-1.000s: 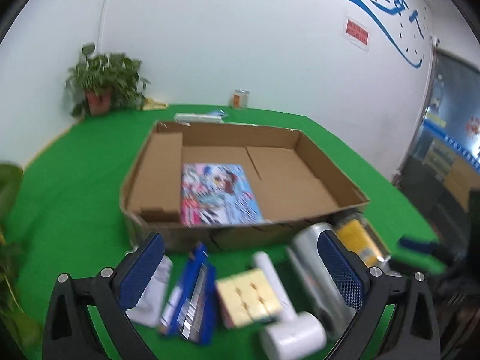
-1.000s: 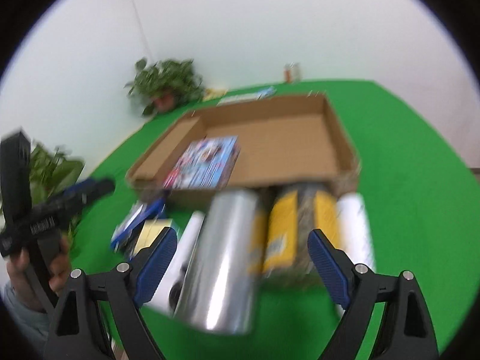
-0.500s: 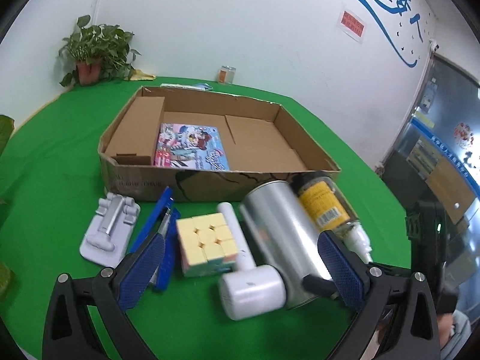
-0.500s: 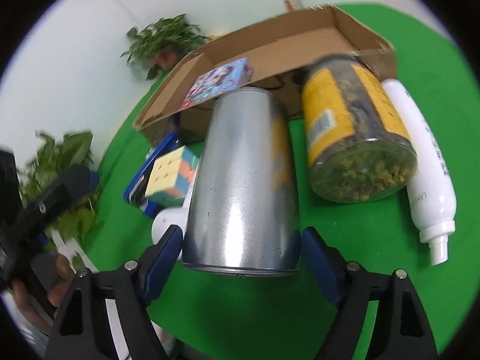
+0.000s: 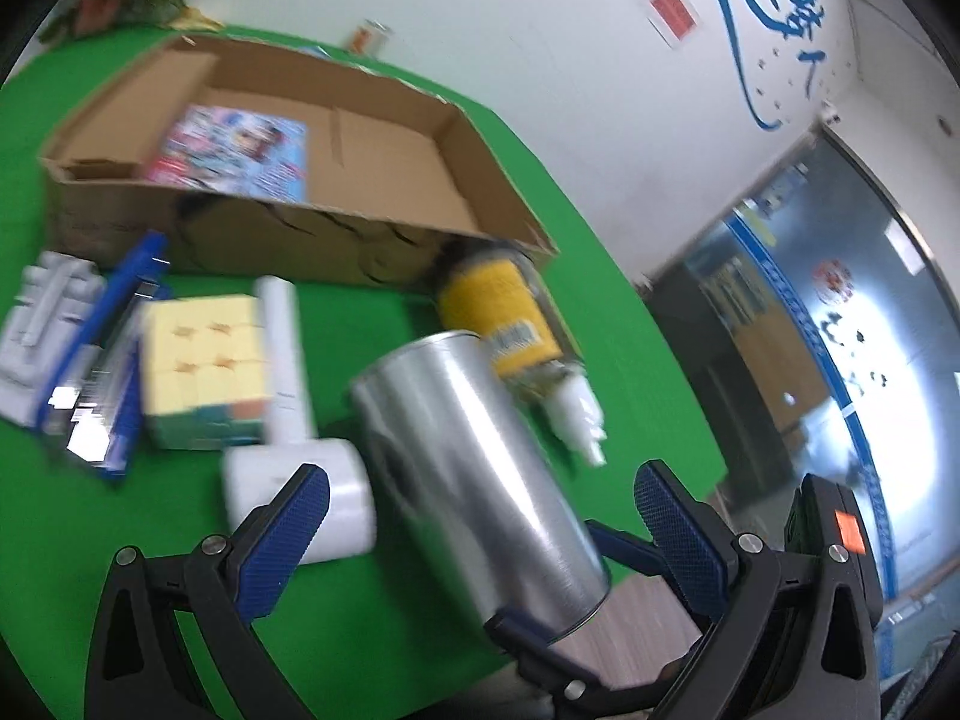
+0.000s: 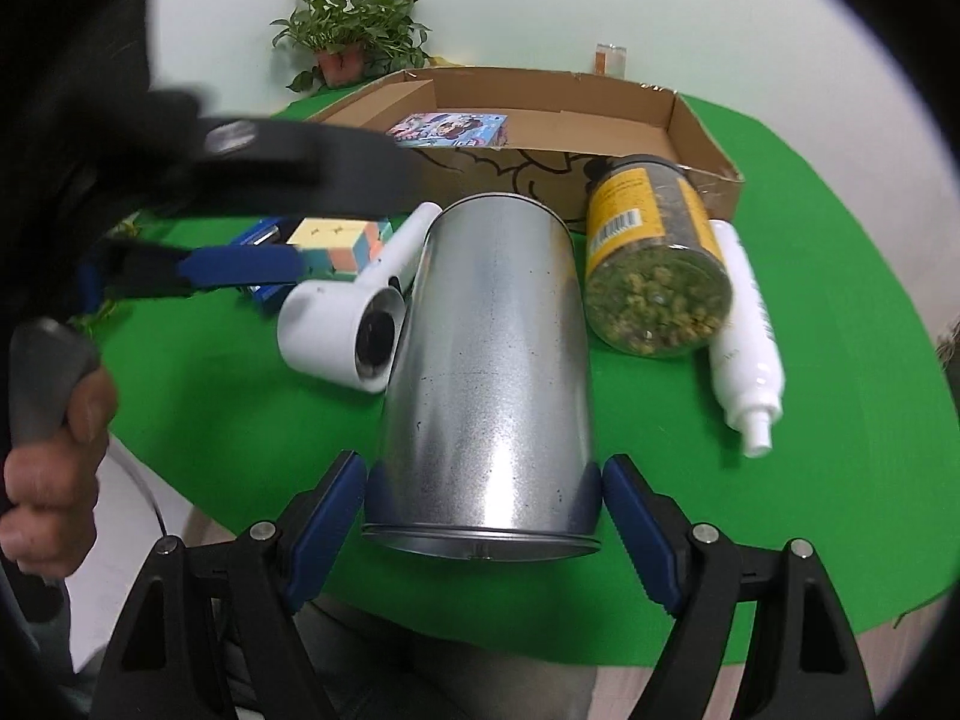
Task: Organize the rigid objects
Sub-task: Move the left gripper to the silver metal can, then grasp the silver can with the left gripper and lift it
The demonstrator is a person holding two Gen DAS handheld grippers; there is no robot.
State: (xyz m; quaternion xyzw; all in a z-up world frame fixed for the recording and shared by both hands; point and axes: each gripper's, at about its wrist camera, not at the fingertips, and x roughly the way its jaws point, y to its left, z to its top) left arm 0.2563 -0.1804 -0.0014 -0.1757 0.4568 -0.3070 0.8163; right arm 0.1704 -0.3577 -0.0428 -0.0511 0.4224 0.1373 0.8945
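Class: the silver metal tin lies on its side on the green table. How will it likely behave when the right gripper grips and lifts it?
The silver tin is a smooth, shiny cylinder, so it may slip between the pads. Lying on its side, it probably rolls if nudged. It looks rigid, so it should not deform.

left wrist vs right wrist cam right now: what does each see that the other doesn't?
Left wrist only: the grey bracket beside the blue stapler, plus the glass door and wall logo.

Right wrist only: the person's hand on the left gripper's handle, and the jar's open view of green contents.

Both: silver tin between the right gripper's pads, yellow-label jar, white spray bottle, white handheld device, cube, cardboard box with the booklet.
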